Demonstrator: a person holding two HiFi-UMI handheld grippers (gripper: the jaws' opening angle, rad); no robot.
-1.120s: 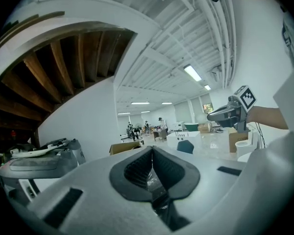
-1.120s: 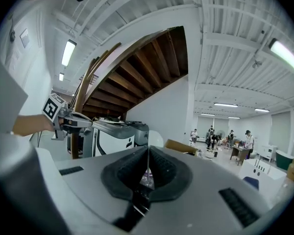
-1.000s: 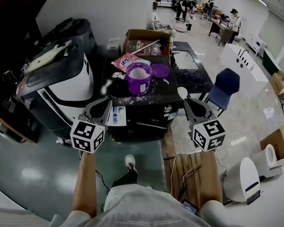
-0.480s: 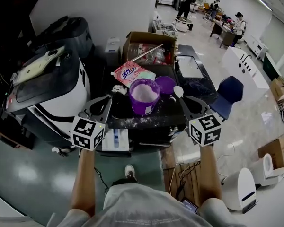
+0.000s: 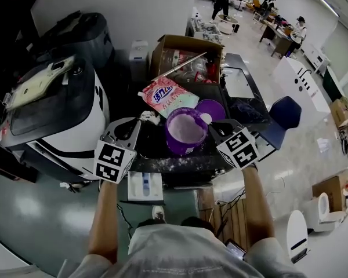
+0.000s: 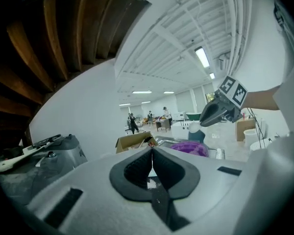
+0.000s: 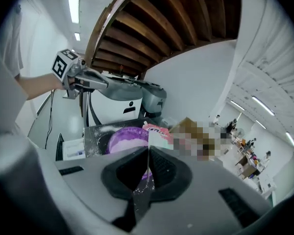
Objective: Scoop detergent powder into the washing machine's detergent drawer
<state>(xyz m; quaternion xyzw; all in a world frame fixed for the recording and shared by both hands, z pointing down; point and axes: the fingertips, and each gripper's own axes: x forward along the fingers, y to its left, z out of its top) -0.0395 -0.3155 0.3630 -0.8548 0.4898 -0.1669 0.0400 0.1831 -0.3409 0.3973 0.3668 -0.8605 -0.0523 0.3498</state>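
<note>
A purple tub (image 5: 185, 131) full of white detergent powder stands on the dark, powder-dusted washing machine top (image 5: 180, 164). Its purple lid (image 5: 213, 109) lies just right of it and a pink detergent bag (image 5: 168, 96) behind it. The detergent drawer (image 5: 145, 185) is pulled out below the front edge. My right gripper (image 5: 216, 130) is at the tub's right rim, shut on a white scoop (image 6: 194, 128), whose handle shows edge-on between the pads (image 7: 148, 163). My left gripper (image 5: 127, 127) hovers left of the tub, above the drawer, shut and holding nothing (image 6: 152, 153).
A black-and-white machine (image 5: 52, 109) stands to the left. Behind the bag is an open cardboard box (image 5: 185, 54). A blue chair (image 5: 281, 112) and a second dark machine top (image 5: 235, 83) are at the right. People work far back in the hall.
My right gripper has carried the scoop left and forward, from beside the machine's front right corner to the tub's right rim. The left gripper has barely moved.
</note>
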